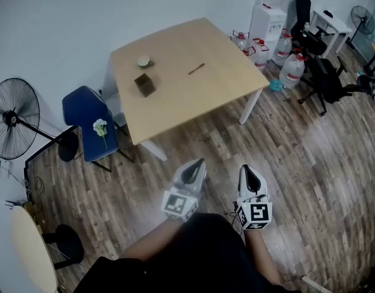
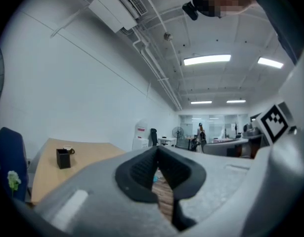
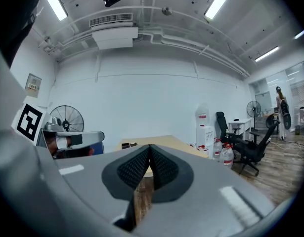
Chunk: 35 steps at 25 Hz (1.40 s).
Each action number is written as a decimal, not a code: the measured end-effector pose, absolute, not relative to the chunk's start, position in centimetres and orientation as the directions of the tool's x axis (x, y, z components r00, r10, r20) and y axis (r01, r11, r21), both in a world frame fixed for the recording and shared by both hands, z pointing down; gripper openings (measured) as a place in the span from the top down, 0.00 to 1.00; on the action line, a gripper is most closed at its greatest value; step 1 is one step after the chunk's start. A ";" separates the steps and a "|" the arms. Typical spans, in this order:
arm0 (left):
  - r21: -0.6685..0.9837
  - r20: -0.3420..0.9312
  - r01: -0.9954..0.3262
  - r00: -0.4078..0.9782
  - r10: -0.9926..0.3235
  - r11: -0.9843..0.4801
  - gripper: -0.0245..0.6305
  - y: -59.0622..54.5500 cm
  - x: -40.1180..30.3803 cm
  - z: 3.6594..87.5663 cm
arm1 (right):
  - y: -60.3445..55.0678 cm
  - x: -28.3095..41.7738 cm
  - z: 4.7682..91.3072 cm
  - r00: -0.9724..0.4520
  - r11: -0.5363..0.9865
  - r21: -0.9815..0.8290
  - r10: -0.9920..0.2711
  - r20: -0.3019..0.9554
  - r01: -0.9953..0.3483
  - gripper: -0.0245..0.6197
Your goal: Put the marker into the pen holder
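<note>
A dark marker (image 1: 196, 69) lies on the light wooden table (image 1: 175, 96), right of centre. The black square pen holder (image 1: 144, 85) stands on the table's left part; it also shows small in the left gripper view (image 2: 63, 158). Both grippers hang over the wooden floor, well short of the table. My left gripper (image 1: 200, 162) is shut with nothing in it, its tips meeting (image 2: 157, 149). My right gripper (image 1: 247, 168) is shut and empty too, pads together (image 3: 149, 147).
A small cup (image 1: 144, 61) stands behind the pen holder. A blue chair (image 1: 88, 122) with a white flower (image 1: 100, 127) sits left of the table, beside a standing fan (image 1: 14, 118). Water bottles (image 1: 291, 69), a dispenser (image 1: 266, 20) and black office chairs (image 1: 328, 78) fill the back right.
</note>
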<state>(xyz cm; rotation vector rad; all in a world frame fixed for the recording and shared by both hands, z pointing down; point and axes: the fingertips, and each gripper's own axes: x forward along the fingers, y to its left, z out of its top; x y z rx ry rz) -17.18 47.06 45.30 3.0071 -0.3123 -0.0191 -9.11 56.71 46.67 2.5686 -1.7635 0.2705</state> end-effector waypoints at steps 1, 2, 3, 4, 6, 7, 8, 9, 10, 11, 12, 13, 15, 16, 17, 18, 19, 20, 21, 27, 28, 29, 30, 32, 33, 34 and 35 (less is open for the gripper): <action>0.123 0.001 -0.200 0.980 -0.201 -0.972 0.96 46.5 -16.2 45.4 | 56.2 -8.2 46.8 0.349 -0.364 -0.083 -0.924 0.158 -0.928 0.96; 0.129 0.003 -0.196 0.980 -0.197 -0.972 0.96 45.9 -15.2 45.6 | 55.6 -7.3 47.0 0.351 -0.367 -0.080 -0.922 0.166 -0.927 0.96; 0.135 0.004 -0.192 0.981 -0.194 -0.972 0.96 45.1 -14.1 45.8 | 55.1 -6.3 47.1 0.357 -0.374 -0.077 -0.918 0.172 -0.924 0.96; 0.140 0.006 -0.190 0.982 -0.191 -0.972 0.96 44.2 -13.1 46.1 | 54.4 -5.3 47.2 0.364 -0.381 -0.074 -0.915 0.174 -0.921 0.96; 0.141 0.013 -0.187 0.982 -0.188 -0.972 0.96 42.0 -10.8 47.0 | 52.7 -2.9 47.5 0.381 -0.397 -0.071 -0.908 0.173 -0.915 0.96; 0.136 0.018 -0.186 0.982 -0.186 -0.973 0.96 40.7 -9.6 47.5 | 51.6 -1.5 47.7 0.389 -0.406 -0.072 -0.905 0.175 -0.911 0.96; 0.134 0.025 -0.185 0.983 -0.184 -0.974 0.96 39.4 -8.4 47.9 | 50.4 -0.1 47.8 0.395 -0.413 -0.074 -0.901 0.179 -0.908 0.96; 0.136 0.033 -0.184 0.983 -0.181 -0.974 0.96 38.2 -7.1 48.1 | 49.2 1.3 47.9 0.398 -0.418 -0.078 -0.898 0.187 -0.905 0.96; 0.138 0.038 -0.181 0.983 -0.177 -0.974 0.96 37.0 -5.9 48.2 | 48.1 2.6 47.9 0.400 -0.421 -0.081 -0.896 0.195 -0.903 0.96; 0.140 0.042 -0.178 0.984 -0.174 -0.974 0.96 35.8 -4.8 48.2 | 46.9 3.8 47.9 0.400 -0.423 -0.083 -0.894 0.202 -0.902 0.96; 0.145 0.048 -0.178 0.984 -0.172 -0.973 0.96 34.6 -3.7 48.0 | 45.6 5.0 47.8 0.401 -0.424 -0.081 -0.892 0.207 -0.902 0.96; 0.150 0.054 -0.176 0.984 -0.169 -0.973 0.96 33.3 -2.7 47.8 | 44.2 6.3 47.6 0.404 -0.428 -0.079 -0.890 0.210 -0.900 0.96; 0.157 0.061 -0.165 0.986 -0.157 -0.974 0.96 30.6 -0.6 47.3 | 41.3 8.8 47.1 0.414 -0.439 -0.080 -0.884 0.217 -0.895 0.96; 0.160 0.064 -0.161 0.986 -0.152 -0.974 0.96 29.2 0.3 47.2 | 39.7 9.9 46.9 0.416 -0.442 -0.080 -0.882 0.220 -0.894 0.96; 0.163 0.067 -0.158 0.987 -0.148 -0.974 0.96 27.8 1.2 47.1 | 38.1 10.8 46.7 0.417 -0.442 -0.077 -0.881 0.223 -0.894 0.96; 0.167 0.068 -0.156 0.987 -0.146 -0.974 0.96 26.4 2.0 47.1 | 36.6 11.7 46.7 0.416 -0.441 -0.073 -0.881 0.228 -0.894 0.96; 0.170 0.068 -0.155 0.987 -0.145 -0.973 0.96 24.9 2.7 47.1 | 35.0 12.5 46.7 0.413 -0.439 -0.073 -0.880 0.234 -0.895 0.96; 0.173 0.065 -0.153 0.987 -0.144 -0.973 0.96 23.5 3.5 47.1 | 33.6 13.3 46.7 0.409 -0.437 -0.077 -0.880 0.241 -0.896 0.96; 0.177 0.063 -0.150 0.988 -0.141 -0.973 0.96 22.1 4.3 47.1 | 32.2 14.0 46.8 0.405 -0.436 -0.084 -0.880 0.247 -0.896 0.96; 0.229 0.049 -0.126 0.992 -0.118 -0.965 0.96 13.8 8.8 48.0 | 25.2 18.3 46.5 0.429 -0.451 -0.025 -0.863 0.266 -0.892 0.96; 0.227 0.045 -0.121 0.993 -0.113 -0.966 0.96 12.7 9.4 48.1 | 24.5 18.9 46.5 0.438 -0.458 -0.014 -0.858 0.267 -0.889 0.96; 0.223 0.041 -0.117 0.993 -0.110 -0.968 0.96 11.8 10.0 48.2 | 23.9 19.4 46.5 0.446 -0.465 -0.008 -0.853 0.270 -0.885 0.96; 0.219 0.038 -0.115 0.993 -0.109 -0.969 0.96 10.9 10.4 48.3 | 23.5 19.8 46.7 0.453 -0.472 -0.005 -0.849 0.273 -0.881 0.96; 0.224 0.042 -0.124 0.992 -0.117 -0.967 0.96 9.3 11.0 48.6 | 22.8 20.3 47.3 0.461 -0.482 -0.003 -0.841 0.284 -0.876 0.96; 0.232 0.045 -0.130 0.991 -0.123 -0.964 0.96 8.8 11.1 48.7 | 22.6 20.5 47.7 0.461 -0.483 -0.004 -0.838 0.292 -0.875 0.96; 0.239 0.046 -0.135 0.991 -0.128 -0.961 0.96 8.5 11.3 48.9 | 22.4 20.6 48.0 0.459 -0.483 -0.007 -0.837 0.299 -0.876 0.96; 0.244 0.046 -0.137 0.991 -0.129 -0.960 0.96 8.4 11.5 49.0 | 22.3 20.8 48.2 0.456 -0.481 -0.008 -0.836 0.304 -0.877 0.96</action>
